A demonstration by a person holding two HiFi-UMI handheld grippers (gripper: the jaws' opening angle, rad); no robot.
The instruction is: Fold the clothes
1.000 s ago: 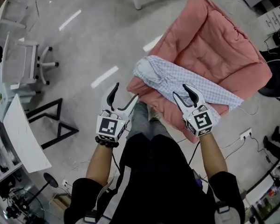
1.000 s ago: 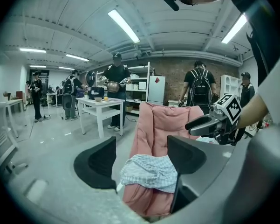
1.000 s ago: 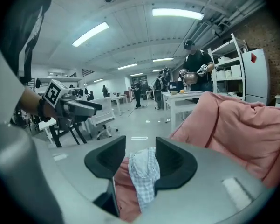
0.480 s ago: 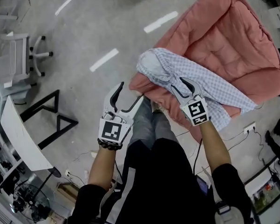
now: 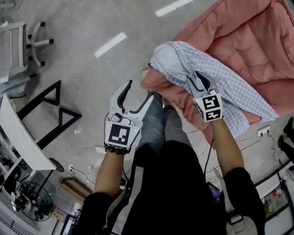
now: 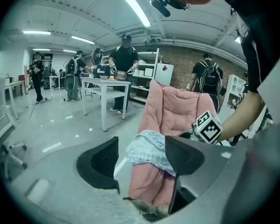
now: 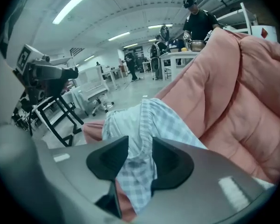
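Because your right claw (image 7: 140, 158), jaws just closing, has not yet pinched the pale blue checked cotton shirt (image 5: 225, 77) at the front edge of the pink quilted chair (image 5: 254, 33), and your left claw (image 5: 139, 89), narrowing slightly, is wide and empty, lifting now may drop it.

Pale blue-and-white checked shirt (image 5: 235, 84), salmon-pink quilted cushion (image 5: 254, 33) at upper right, grey floor (image 5: 88, 13) at upper left, black top (image 5: 161, 190) below

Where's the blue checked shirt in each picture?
Head view: the checked shirt is upper right, draped across the pink chair.
Left gripper view: shirt low in the middle, on the chair's front.
Right gripper view: shirt low centre, close up.
Shared landmark: the pink chair under it.
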